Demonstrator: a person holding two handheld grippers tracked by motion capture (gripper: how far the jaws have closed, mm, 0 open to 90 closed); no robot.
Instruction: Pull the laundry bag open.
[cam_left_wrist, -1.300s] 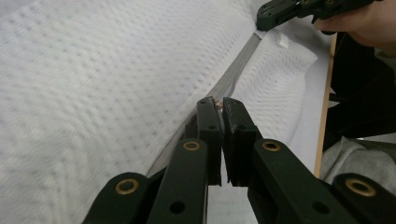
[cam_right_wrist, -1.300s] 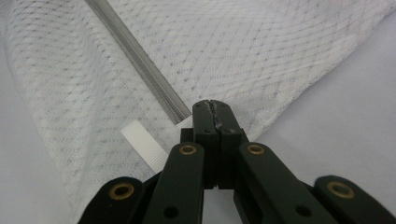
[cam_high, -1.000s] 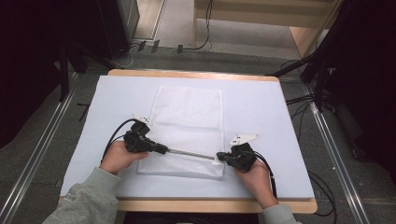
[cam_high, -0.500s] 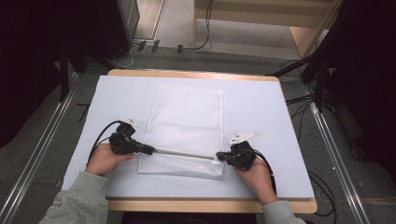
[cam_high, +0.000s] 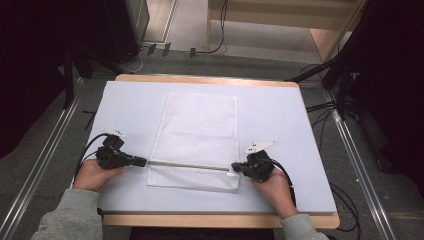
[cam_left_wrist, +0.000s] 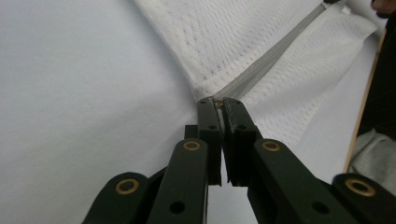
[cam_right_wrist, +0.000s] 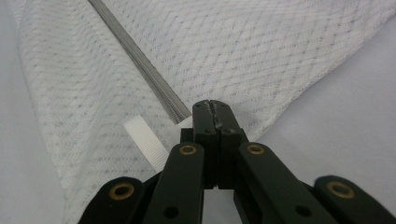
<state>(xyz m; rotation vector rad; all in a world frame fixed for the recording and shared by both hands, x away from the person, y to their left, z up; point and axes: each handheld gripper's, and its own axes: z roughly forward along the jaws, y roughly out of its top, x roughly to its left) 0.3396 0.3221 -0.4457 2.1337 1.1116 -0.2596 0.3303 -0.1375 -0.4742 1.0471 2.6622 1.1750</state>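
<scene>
The zipper pull (cam_left_wrist: 217, 102) of the mesh bag (cam_high: 200, 130) is being clamped by the left gripper (cam_high: 142, 161), while the bag's edge is being pinched by the right gripper (cam_high: 235, 169).

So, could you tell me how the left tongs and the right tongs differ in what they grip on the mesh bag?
The left tongs sit at the zipper's left end, off the mesh bag's edge, pinching a small metal piece, seemingly the pull; the right tongs rest on the bag's right edge beside the zipper's other end, near a white tab. Both are closed and lie level.
</scene>
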